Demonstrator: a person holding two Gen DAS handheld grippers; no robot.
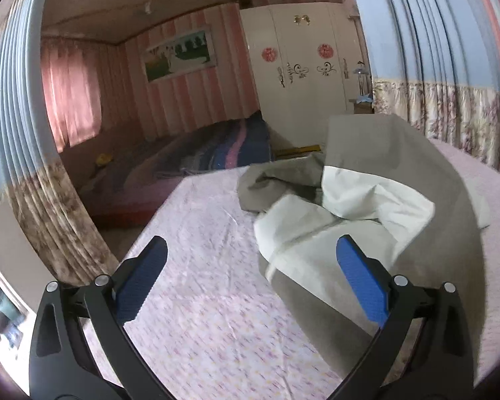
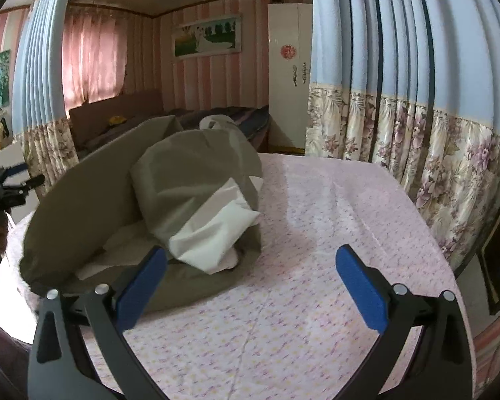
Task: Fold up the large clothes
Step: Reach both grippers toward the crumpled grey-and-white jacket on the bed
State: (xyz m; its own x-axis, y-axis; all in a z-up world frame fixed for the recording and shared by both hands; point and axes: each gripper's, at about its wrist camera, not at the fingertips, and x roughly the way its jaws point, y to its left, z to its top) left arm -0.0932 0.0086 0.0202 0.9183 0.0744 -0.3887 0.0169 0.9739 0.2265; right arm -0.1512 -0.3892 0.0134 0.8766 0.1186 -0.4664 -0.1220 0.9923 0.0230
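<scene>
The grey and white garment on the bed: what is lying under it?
Under the crumpled garment only the pink patterned bedsheet shows, spreading out around it. Whatever may lie beneath its bunched folds is covered and cannot be seen.

Before me stands a bed [image 2: 316,200] under a pale pink patterned sheet. Blue curtains [image 2: 383,33] with floral hems hang to my right and left. Beyond them, pink-and-white striped walls [image 1: 190,100] carry a framed landscape picture [image 1: 178,55]. A white wardrobe [image 1: 300,66] with red round decals fills the far corner. Daylight glows through a pink window curtain [image 1: 70,100]. A second, darker bed [image 1: 183,156] lies under it, with striped bedding.
</scene>
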